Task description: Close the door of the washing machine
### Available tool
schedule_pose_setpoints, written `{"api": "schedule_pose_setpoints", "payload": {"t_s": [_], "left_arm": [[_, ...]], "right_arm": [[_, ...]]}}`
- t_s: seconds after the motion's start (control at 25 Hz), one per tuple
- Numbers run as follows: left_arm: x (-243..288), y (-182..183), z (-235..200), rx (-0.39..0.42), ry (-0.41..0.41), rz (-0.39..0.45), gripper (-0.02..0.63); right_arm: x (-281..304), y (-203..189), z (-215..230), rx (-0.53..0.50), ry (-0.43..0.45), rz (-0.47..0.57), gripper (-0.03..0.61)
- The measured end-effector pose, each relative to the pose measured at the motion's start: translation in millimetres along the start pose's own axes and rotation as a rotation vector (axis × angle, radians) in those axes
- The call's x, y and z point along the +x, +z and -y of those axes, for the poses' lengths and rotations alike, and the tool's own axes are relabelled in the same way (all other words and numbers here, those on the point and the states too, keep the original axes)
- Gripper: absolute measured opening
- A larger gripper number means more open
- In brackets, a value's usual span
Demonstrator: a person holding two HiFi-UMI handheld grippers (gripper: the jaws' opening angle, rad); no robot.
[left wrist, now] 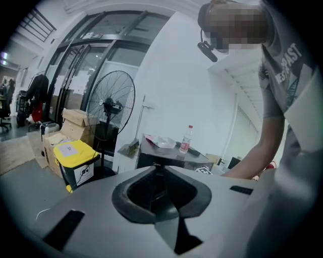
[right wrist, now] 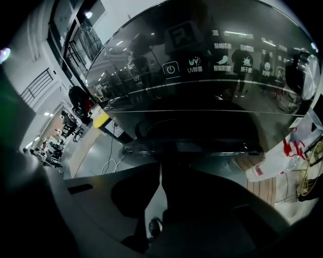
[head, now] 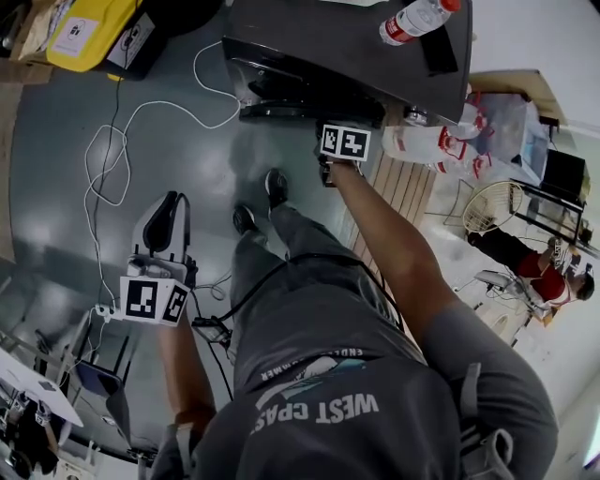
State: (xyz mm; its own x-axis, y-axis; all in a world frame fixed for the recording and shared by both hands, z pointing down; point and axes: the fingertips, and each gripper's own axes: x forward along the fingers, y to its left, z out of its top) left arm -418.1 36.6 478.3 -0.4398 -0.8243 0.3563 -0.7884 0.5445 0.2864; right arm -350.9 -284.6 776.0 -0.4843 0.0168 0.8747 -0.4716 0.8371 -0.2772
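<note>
Your right gripper point(right wrist: 160, 169) has its jaws pressed together just at the washing machine point(head: 309, 56) door point(right wrist: 202, 132); your left gripper point(left wrist: 157, 176) hangs aside, jaws together, empty.

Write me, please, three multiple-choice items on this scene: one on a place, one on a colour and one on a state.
1. Where is the water bottle?
A. on the floor
B. on top of the washing machine
C. in a cardboard box

2. What colour is the lid of the bin?
A. yellow
B. green
C. white

3. How do the jaws of the left gripper stand?
A. wide apart
B. clamped on a cable
C. together, with nothing between them

Answers:
1 B: the head view and the left gripper view both show it on the dark machine's top.
2 A: the lid is bright yellow in both of those views.
3 C: the left gripper view shows the two jaws meeting along one seam.
</note>
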Motion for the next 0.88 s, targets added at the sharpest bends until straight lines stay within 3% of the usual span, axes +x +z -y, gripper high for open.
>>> {"api": "schedule_pose_setpoints", "payload": {"t_s": [0.32,0.56,0.88], "left_arm": [[14.6,3.8,-1.5,-0.004,0.017,-0.006,0.058],[21.7,14.1,-1.9,0.009,0.025,-0.009,0.058],[17.5,28.0,-4.4,0.036,0.033,-0.013,0.058]], "right_arm": [[12.8,27.8,2.8,0.004,0.01,0.013,0.037],[15.6,35.8,7.4,0.155,0.014,0.022,0.029],[21.2,39.1,5.5,0.135,0.027,-0.01,0.028]]}}
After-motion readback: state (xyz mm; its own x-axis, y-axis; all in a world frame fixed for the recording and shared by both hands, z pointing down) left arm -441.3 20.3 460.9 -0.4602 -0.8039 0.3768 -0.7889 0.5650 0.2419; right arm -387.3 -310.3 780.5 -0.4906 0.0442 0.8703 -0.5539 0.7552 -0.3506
